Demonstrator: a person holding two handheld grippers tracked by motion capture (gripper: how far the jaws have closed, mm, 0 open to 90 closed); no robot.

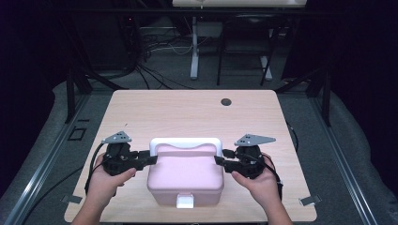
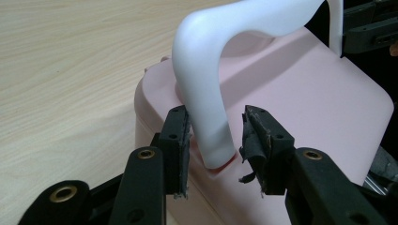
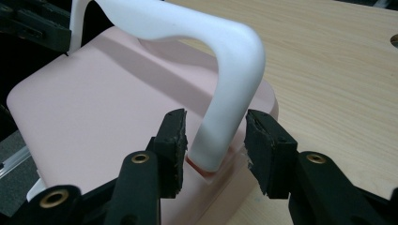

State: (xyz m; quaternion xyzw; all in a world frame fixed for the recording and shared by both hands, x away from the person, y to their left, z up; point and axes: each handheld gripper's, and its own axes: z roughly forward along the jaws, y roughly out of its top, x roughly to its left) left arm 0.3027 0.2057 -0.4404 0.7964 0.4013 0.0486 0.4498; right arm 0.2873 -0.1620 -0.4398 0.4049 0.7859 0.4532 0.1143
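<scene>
**Both tongs straddle the handle**

Left tongs [image 2: 213,136] sit open around the white handle [image 1: 185,142], pads clear. The pink box [image 1: 185,180] rests on the surface [image 1: 187,110], near edge. Right tongs [image 3: 215,140] likewise open, not gripping.

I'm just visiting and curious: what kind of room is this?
Probably a lab or test workshop. A lone wooden table stands inside a dark metal frame, loose cables trail over the grey floor behind, and only a pink box sits on it.

boxes: 1 pink box [image 1: 186,176] | handles: 1 white handle [image 1: 185,142] | grippers: 2 | tbl: 1 table [image 1: 187,110]
</scene>
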